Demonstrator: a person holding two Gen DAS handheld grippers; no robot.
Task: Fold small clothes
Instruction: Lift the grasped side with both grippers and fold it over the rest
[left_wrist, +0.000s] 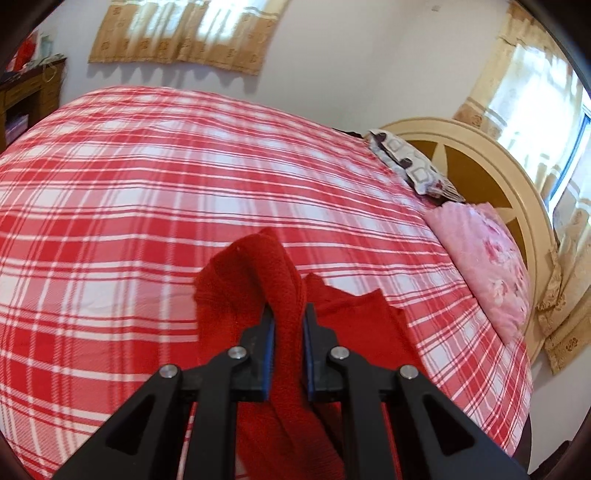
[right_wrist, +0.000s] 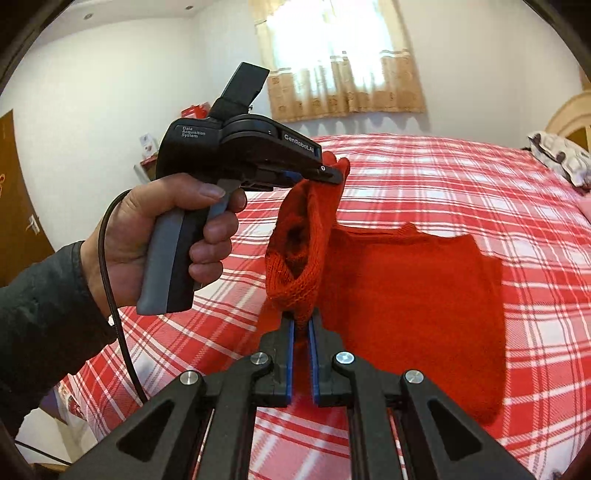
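Your left tongs (left_wrist: 287, 314) are clamped narrow on a sleeve (left_wrist: 258, 280) of the red knitted sweater (right_wrist: 413, 306), and the knit bunches up between the blue pads and hangs down past them. In the right wrist view you can see those same left tongs (right_wrist: 330, 173) lifted above the bed (right_wrist: 480, 177), with the sleeve drooping from them in a loop whose open cuff faces the camera. Your left hand (right_wrist: 166, 236) wraps the grey grip, a finger resting on the trigger, and a black cable (right_wrist: 110, 280) trails down from the handle.

Your right tongs (right_wrist: 302, 317) are nearly closed on the lower end of that same sleeve, pinching the ribbed knit between their tips.

The body of the sweater lies flat on the red and white checked bedspread (left_wrist: 147, 184), towards the near edge of the bed. At the head of the bed a pink floral pillow (left_wrist: 487, 266) and a grey patterned pillow (left_wrist: 410, 166) lie against the cream headboard (left_wrist: 491, 155).
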